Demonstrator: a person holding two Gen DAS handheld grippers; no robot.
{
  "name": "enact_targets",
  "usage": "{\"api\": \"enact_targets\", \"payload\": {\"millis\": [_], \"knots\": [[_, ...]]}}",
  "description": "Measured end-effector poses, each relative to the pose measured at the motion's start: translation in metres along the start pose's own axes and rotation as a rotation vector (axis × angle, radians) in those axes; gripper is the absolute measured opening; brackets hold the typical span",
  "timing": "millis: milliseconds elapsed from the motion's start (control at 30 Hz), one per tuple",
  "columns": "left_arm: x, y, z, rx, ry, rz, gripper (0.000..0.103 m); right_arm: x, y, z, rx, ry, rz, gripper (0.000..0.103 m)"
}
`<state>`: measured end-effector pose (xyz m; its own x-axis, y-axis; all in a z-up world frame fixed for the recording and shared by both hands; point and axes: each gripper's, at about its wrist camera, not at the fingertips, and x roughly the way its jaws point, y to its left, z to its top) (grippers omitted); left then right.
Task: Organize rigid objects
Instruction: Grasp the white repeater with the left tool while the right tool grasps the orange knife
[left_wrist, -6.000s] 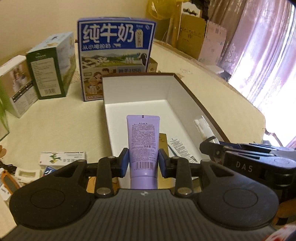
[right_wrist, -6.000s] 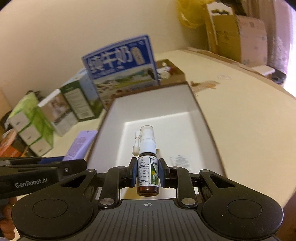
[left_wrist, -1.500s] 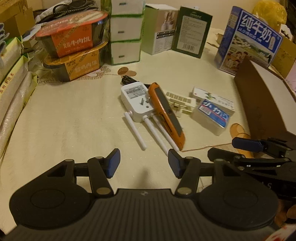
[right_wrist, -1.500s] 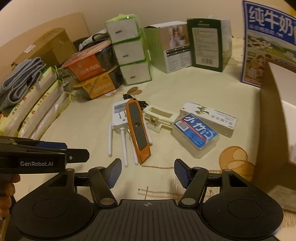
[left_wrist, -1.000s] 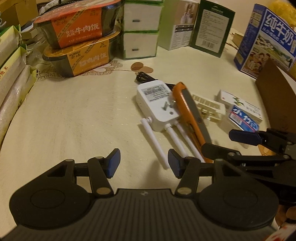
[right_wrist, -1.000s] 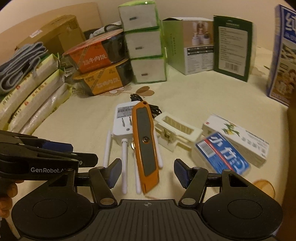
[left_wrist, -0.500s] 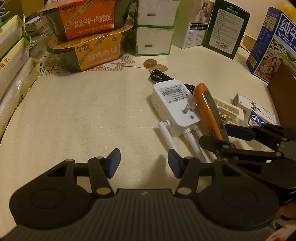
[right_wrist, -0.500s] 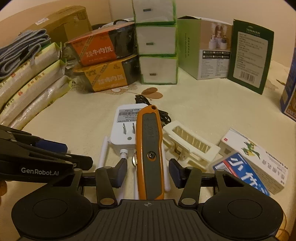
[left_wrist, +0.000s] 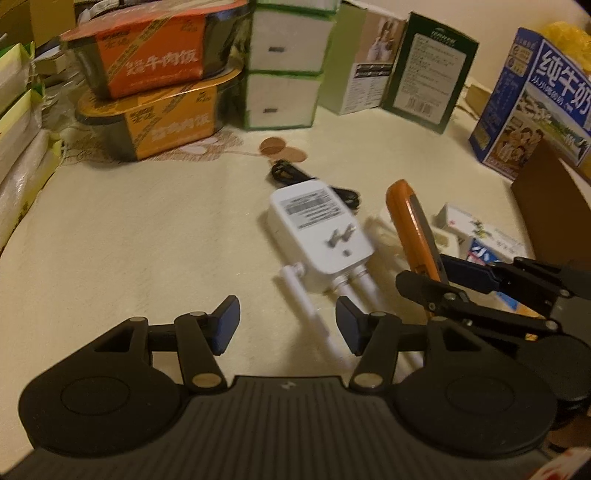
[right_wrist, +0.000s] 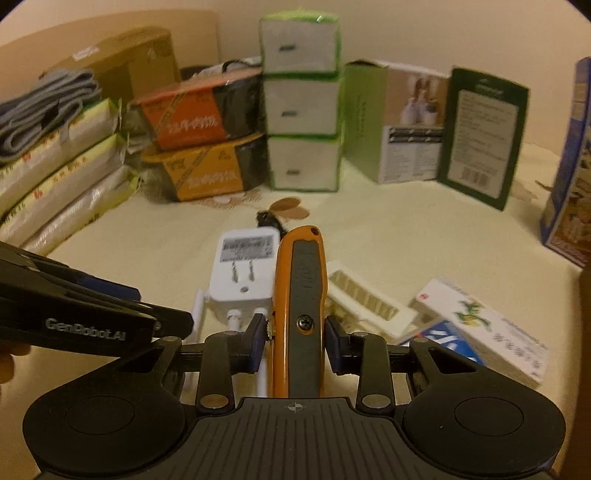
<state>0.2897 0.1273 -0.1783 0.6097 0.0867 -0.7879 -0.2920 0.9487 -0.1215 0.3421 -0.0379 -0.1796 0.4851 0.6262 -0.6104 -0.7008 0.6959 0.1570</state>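
My right tongs (right_wrist: 295, 341) have just been closing and now the blue pads sit on either flank of the orange utility knife (right_wrist: 301, 306), the right pad touching its side and the left one pressed up against the little nub on its edge, so I'm pinching the knife near its grey middle, screw head facing up at me. The knife lies along the cream tablecloth (right_wrist: 388, 229), nose pointing away toward the stacked white-and-green boxes (right_wrist: 301, 107), and from my left camera its far end looks tipped up a touch. Just beside it on the left is the white plug-in router (right_wrist: 243, 275), prongs up, its white antennas (left_wrist: 308, 299) trailing back toward me, with a black cable (left_wrist: 291, 173) bunched behind it. On the knife's other side there's a cream slotted plastic piece (right_wrist: 364, 295), touching or nearly so, then a white medicine box (right_wrist: 487, 326) lying over a blue-and-white one (right_wrist: 443, 334). My left tongs (left_wrist: 286, 325) hang spread with nothing between the pads, just bare cloth and one antenna running under the gap. Off to the back, two instant-rice tubs (right_wrist: 207, 144) sit stacked, orange on yellow, and a dark green carton (right_wrist: 480, 144) stands upright beside a paler one. The brown wall of the storage box (left_wrist: 554, 199) shows at the right edge of my left view, next to the blue milk carton (left_wrist: 535, 99).
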Motion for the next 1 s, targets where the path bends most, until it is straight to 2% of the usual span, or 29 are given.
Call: {"api": "enact_targets", "payload": {"millis": [167,367,500,600,833,900,1000], "knots": [[0.006,-0.016,0.006,0.01,-0.009,-0.025,0.059,-0.019,-0.016,0.005,0.055,-0.01,-0.039,0.031],[0.018,-0.041,0.011,0.03,0.022,-0.025,0.061,-0.035,-0.037,0.002,0.107,-0.007,-0.087,0.031],[0.029,-0.054,0.01,0.052,0.011,0.048,0.064,-0.042,-0.047,-0.003,0.141,0.003,-0.105,0.031],[0.034,-0.062,0.007,0.124,-0.004,0.136,0.064,-0.046,-0.051,-0.005,0.159,0.01,-0.107,0.031],[0.034,-0.029,0.0,0.128,0.014,0.203,0.064,-0.049,-0.057,-0.009,0.178,0.025,-0.117,0.031],[0.029,-0.016,0.0,0.127,0.019,0.175,0.059,-0.049,-0.059,-0.01,0.186,0.029,-0.126,0.031],[0.017,-0.006,0.001,0.153,-0.004,0.106,0.057,-0.049,-0.063,-0.01,0.201,0.033,-0.141,0.031]]}}
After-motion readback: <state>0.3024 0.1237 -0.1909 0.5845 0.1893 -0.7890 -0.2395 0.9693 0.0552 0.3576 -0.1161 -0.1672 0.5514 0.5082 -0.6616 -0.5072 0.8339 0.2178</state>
